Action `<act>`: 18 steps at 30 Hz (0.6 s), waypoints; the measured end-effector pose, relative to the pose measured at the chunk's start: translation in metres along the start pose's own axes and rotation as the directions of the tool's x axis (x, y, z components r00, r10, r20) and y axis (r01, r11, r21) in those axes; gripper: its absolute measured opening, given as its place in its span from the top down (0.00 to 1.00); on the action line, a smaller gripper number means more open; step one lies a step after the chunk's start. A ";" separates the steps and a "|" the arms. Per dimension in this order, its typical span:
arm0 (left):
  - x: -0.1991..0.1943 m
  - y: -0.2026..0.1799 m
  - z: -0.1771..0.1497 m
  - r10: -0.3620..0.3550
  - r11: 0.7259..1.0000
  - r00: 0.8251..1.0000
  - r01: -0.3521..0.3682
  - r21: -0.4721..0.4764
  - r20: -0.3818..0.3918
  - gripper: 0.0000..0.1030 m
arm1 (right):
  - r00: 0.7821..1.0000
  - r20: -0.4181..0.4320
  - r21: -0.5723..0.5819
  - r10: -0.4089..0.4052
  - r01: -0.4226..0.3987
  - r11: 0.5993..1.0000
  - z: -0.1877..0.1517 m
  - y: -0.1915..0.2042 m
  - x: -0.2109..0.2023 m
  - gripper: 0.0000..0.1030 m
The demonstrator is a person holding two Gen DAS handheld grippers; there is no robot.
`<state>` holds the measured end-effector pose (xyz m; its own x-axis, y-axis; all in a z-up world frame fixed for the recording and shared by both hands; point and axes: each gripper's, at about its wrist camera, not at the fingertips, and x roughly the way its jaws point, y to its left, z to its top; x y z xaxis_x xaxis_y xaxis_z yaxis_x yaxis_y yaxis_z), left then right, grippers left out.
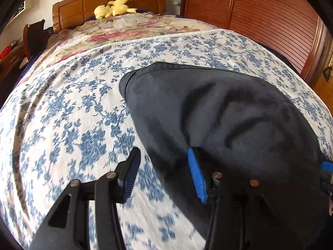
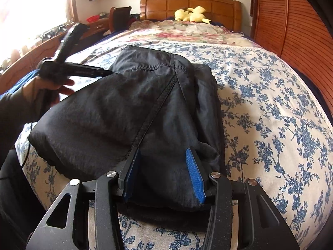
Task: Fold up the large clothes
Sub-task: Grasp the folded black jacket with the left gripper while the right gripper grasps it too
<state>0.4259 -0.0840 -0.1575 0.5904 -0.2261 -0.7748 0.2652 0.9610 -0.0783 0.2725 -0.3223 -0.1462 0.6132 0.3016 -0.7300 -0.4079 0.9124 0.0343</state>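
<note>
A dark grey garment [image 2: 124, 104] lies partly folded on the blue-flowered bedspread [image 2: 270, 114], its seam running toward me. My right gripper [image 2: 162, 149] is shut on the garment's near fold, and the cloth fills the gap between the blue pads [image 2: 194, 173]. My left gripper [image 2: 102, 73], held by a hand [image 2: 52, 87], points at the garment's left edge. In the left wrist view the left gripper [image 1: 163, 150] stands open low over the bedspread [image 1: 72, 114]. The garment [image 1: 218, 108] has its left edge running between the fingers, and the pads do not press on it.
Beyond the bedspread lies a rose-patterned quilt [image 2: 187, 31], with a yellow plush toy [image 2: 191, 13] at the wooden headboard [image 2: 187, 2]. Slatted wooden wardrobe doors [image 2: 301, 41] line the right side. A chair [image 2: 120, 14] and a wooden desk [image 2: 25, 58] stand on the left by the window.
</note>
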 end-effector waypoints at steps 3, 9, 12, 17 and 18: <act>0.013 0.009 0.010 -0.012 0.999 1.000 0.012 -0.034 0.002 0.43 | 1.000 -0.001 -0.001 0.002 -0.002 1.000 0.000 -0.001 0.001 0.55; 0.026 0.017 0.031 0.008 1.000 1.000 -0.008 -0.021 0.006 0.42 | 1.000 0.004 0.012 0.014 -0.014 1.000 -0.001 -0.002 -0.003 0.55; 0.031 0.017 0.039 0.036 0.999 0.999 -0.036 0.000 0.008 0.42 | 1.000 0.018 0.037 0.007 -0.008 0.999 -0.004 -0.007 -0.008 0.55; 0.037 0.020 0.044 0.038 0.999 0.999 -0.038 -0.011 0.011 0.42 | 0.999 0.028 0.068 -0.027 0.025 0.997 -0.012 -0.013 -0.021 0.55; 0.039 0.021 0.044 0.036 0.999 0.999 -0.036 -0.015 0.009 0.42 | 0.999 0.028 0.078 -0.046 0.044 0.996 -0.015 -0.015 -0.025 0.55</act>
<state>0.4878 -0.0796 -0.1614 0.6062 -0.1927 -0.7716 0.2324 0.9708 -0.0599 0.2529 -0.3482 -0.1386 0.6502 0.2667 -0.7114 -0.3265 0.9436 0.0554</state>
